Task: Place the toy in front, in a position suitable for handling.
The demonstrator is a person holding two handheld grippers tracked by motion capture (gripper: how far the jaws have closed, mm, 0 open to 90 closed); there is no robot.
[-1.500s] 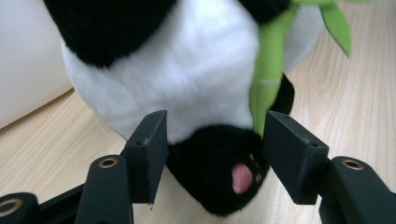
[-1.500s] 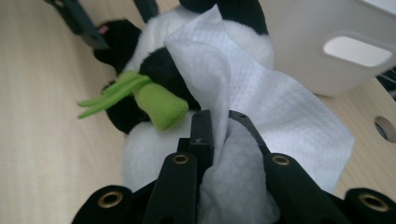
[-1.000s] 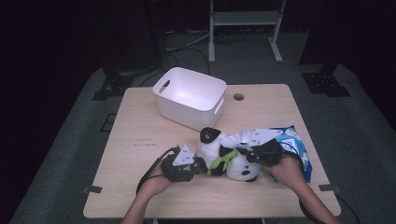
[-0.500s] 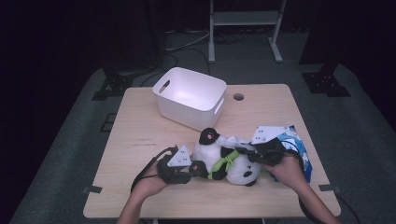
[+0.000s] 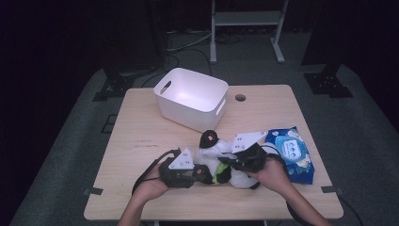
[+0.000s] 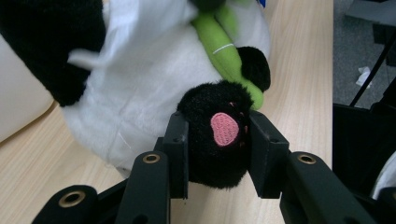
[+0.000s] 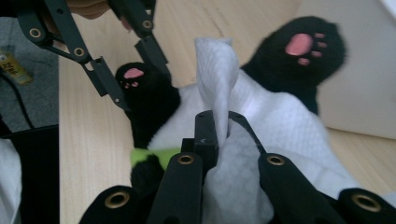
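L tongs [image 6: 218, 140] clamp black paw [image 6: 219, 140] of plush panda [image 5: 216, 157]; R tongs [image 7: 219, 128] pinch white wipe [image 7: 215, 74] over its belly, near edge of surface [image 5: 141, 141], w/ white bin [image 5: 190, 96] far side.

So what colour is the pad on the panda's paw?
Pink, on the black paw of the panda toy; clearest in the left gripper view.

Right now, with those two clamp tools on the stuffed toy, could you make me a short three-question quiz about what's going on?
1. What does the left gripper clamp?
2. True or false: the right gripper pinches a white wipe lying against the plush panda.
3. What lies right of the panda in the high view: A) the white bin, B) the blue wipes pack?

Key: 1. One of the panda's black paws, the one with a pink pad. 2. True. 3. B.
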